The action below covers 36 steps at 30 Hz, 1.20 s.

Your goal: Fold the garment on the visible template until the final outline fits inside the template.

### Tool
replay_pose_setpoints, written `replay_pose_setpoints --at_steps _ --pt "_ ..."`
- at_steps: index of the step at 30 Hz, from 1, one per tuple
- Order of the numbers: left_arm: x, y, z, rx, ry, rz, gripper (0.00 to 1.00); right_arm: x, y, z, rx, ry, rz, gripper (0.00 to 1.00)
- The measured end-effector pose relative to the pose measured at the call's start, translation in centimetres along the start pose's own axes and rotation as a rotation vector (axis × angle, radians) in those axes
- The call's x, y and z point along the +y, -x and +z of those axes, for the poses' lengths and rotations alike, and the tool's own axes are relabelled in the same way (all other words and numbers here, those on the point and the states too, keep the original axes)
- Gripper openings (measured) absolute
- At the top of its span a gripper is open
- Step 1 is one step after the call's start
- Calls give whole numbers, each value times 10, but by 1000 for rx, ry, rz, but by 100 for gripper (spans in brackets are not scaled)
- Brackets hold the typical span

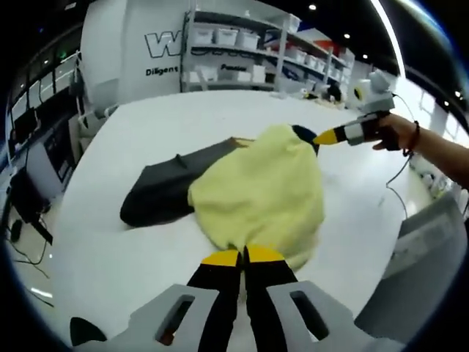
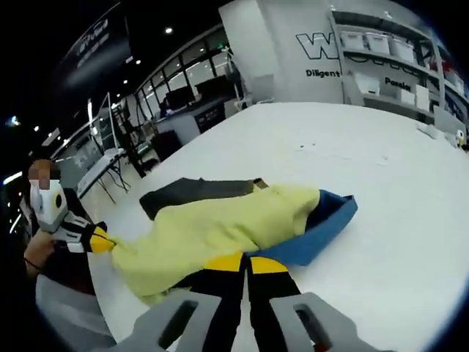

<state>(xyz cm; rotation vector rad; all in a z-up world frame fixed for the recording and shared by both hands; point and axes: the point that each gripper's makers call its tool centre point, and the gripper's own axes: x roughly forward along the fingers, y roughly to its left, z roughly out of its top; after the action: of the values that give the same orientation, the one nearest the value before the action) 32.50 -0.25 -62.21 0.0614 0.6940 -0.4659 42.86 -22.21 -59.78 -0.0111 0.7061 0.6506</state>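
A pale yellow garment point(image 1: 256, 191) with a blue lining or collar point(image 1: 304, 132) lies bunched on the white table point(image 1: 110, 249). It partly covers a dark grey flat sheet point(image 1: 165, 191), which looks like the template. My left gripper point(image 1: 242, 257) is shut on the garment's near edge. My right gripper point(image 1: 322, 138), held by a hand point(image 1: 396, 132), pinches the far end by the blue part. In the right gripper view, my right gripper point(image 2: 245, 262) is shut where the yellow garment point(image 2: 212, 227) meets the blue point(image 2: 322, 220). My left gripper point(image 2: 106, 242) grips the opposite end, and the dark sheet point(image 2: 198, 189) lies behind.
The white table point(image 2: 381, 161) stretches wide around the garment. Shelving with white bins point(image 1: 242, 44) stands past its far edge, and desks with chairs point(image 2: 110, 161) lie beyond another side. A cable point(image 1: 399, 176) trails from the right gripper.
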Motion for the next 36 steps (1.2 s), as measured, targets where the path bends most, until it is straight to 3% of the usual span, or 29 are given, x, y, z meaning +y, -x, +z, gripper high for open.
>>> replay_pose_setpoints --at_steps 5,9,15,19,24,26,28,32,36 --pt "11 -2 -4 24 -12 46 2 0 10 18 4 103 1 0" --pt "22 -3 -10 69 -68 101 2 -4 21 27 4 107 -4 0" --pt "28 -5 -11 75 -88 118 2 -15 35 33 6 101 -23 0" --pt "31 -7 -12 78 -91 126 2 -35 41 21 82 134 -97 0" --pt "37 -9 -14 74 -70 144 2 -61 45 -8 224 137 -187 0" --pt "40 -9 -11 57 -86 159 2 -67 43 -11 215 146 -206 0" --pt "41 -10 -13 68 -91 166 2 -75 39 -11 166 90 -225 0" --pt "44 -11 -17 75 -73 170 2 -90 37 -25 195 66 -255 0" --pt "45 -11 -19 80 -62 164 2 -102 34 -28 185 68 -285 0"
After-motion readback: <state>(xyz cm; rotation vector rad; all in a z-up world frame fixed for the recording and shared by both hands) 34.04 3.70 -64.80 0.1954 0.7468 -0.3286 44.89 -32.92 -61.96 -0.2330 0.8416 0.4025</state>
